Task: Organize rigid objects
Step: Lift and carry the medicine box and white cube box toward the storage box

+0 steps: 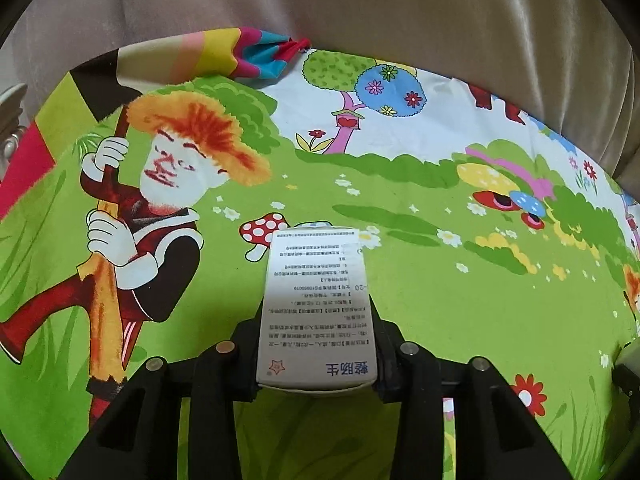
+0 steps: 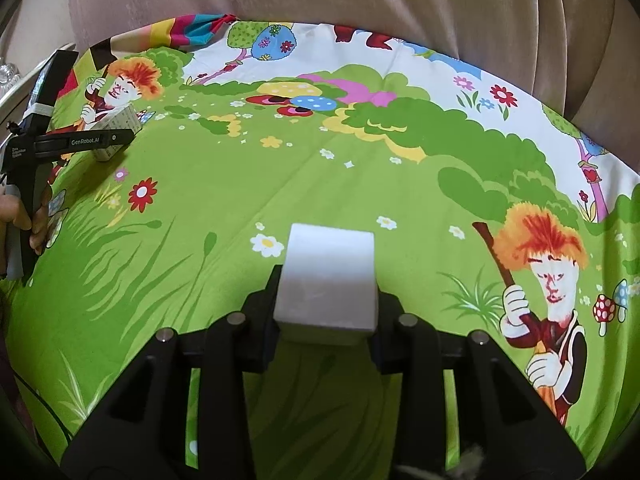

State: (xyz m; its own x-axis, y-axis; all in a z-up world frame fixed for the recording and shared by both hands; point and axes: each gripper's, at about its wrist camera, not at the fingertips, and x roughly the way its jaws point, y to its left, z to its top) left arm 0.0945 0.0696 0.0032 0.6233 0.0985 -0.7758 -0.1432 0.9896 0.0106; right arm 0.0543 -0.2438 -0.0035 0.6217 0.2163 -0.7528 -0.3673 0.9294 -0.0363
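Black gripper fingers are filling the bottom of both wrist views, and each pair is clamping a small box above a bright cartoon cloth.

Seen from the left wrist, the left gripper (image 1: 316,344) is holding a white medicine box (image 1: 316,304) lengthwise between its fingers, both pads pressing on the box's long sides. The jaws are standing partly apart, only as wide as the box. Its printed face, covered in small lines of text with a blue heading and a red star nearest the camera, is facing up, and its far end is pointing away over a red spotted mushroom printed on the tablecloth (image 1: 440,320). Whether the far end is touching the cloth cannot be told.

Seen from the right wrist, the right gripper (image 2: 326,300) is gripping a plain white block (image 2: 326,276), squarish and unmarked, with both pads pressing its sides. The jaws are narrowed just to the block's width. The block is sitting out over the green grass print, near a white daisy.

Far to the left in the right wrist view, the left gripper (image 2: 116,136) is showing again from the side, with a person's hand (image 2: 16,216) wrapped around its handle and the printed medicine box (image 2: 120,124) between its fingers, well apart from the white block.

Beyond the table's far edge, a beige curtain (image 1: 400,12) is hanging in soft folds, and a bunched striped cloth (image 1: 240,54) is lying at the table's far left edge.
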